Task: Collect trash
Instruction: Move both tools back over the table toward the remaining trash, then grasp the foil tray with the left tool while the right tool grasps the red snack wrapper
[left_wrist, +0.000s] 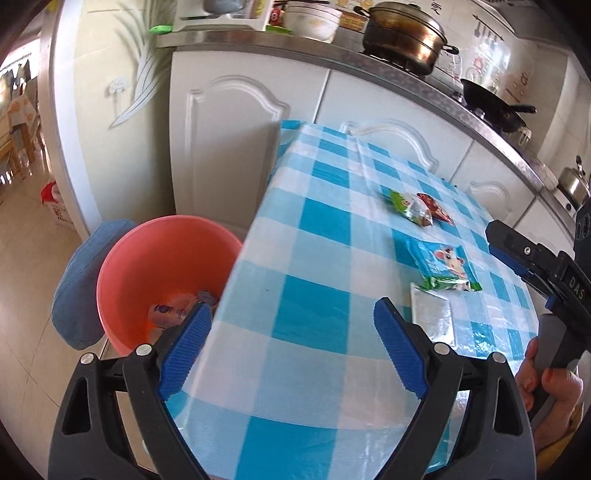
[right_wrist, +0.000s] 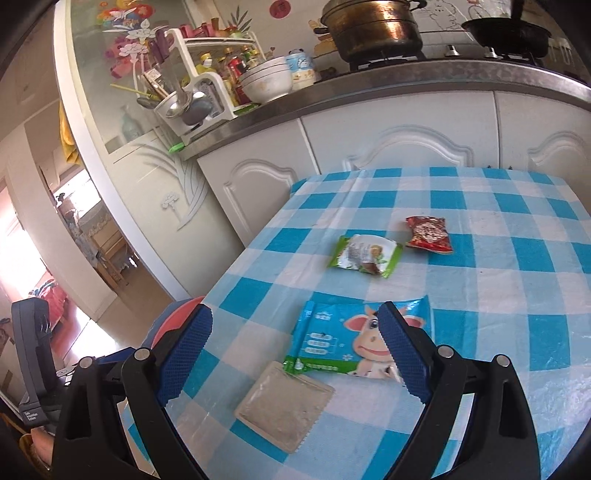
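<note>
Trash wrappers lie scattered on the checked worktop (right_wrist: 480, 258), four of them still there. Left tongs (left_wrist: 291, 317) stand wide apart with nothing between the pads, poised over the worktop's near edge. Beside that edge, lower down, sits a pink bin (left_wrist: 147, 258); the worktop's corner and one pad cut off part of it, and the wrapper inside (left_wrist: 168, 314) is too blurred to read. Right tongs (right_wrist: 295, 332) are also spread apart and empty, above a blue cow-print packet (right_wrist: 332, 343), whose right end hides behind one pad. Just beside it, touching its lower edge, lies a flat silver sachet (right_wrist: 284, 406). Farther off rest a green-edged wrapper (right_wrist: 364, 254) and a red wrapper (right_wrist: 428, 232), close together; from the left view they overlap. A hand (left_wrist: 550, 384) gripping the right tool's handle is cut off at the left view's right rim.
</note>
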